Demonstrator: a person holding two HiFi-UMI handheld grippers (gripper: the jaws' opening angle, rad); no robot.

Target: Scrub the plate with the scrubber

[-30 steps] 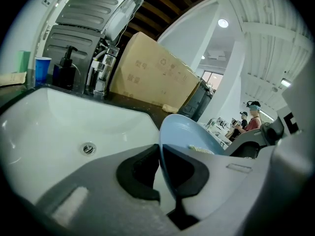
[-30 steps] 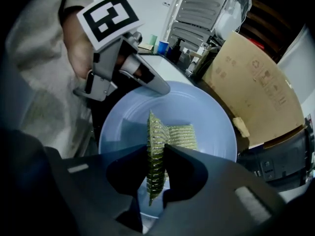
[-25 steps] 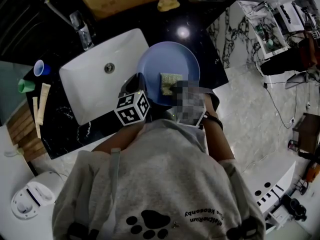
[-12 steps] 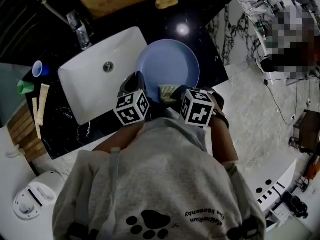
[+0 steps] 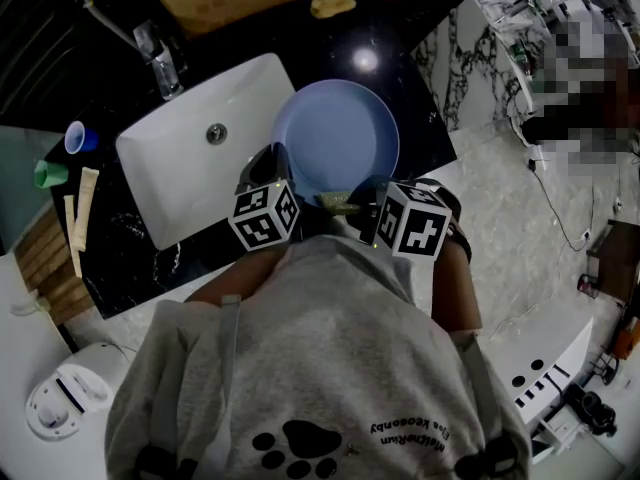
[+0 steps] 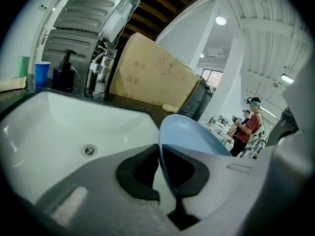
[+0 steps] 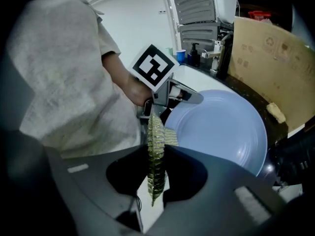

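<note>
Blue plate (image 5: 340, 133) at the surface's front edge beside the sink (image 5: 180, 158), rim clamped by the left gripper (image 6: 162, 166). Right gripper (image 7: 155, 181) pinches the scrubber (image 7: 155, 151) edge-on at the plate's near rim; best laid flat, pressed evenly.

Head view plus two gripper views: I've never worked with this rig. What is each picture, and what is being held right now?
There is no robot arm: a person holds a two-jaw gripper in each hand. The head view comes from a camera on the person's head, looking steeply down on a dark counter with a white sink, a faucet and a blue plate. Each gripper view comes from a camera riding on that gripper, looking along its jaws. The left gripper is shut on the plate's rim. The right gripper is shut on the yellow-green scrubber, at the plate's near edge. The marker cubes are parts of the grippers.
</note>
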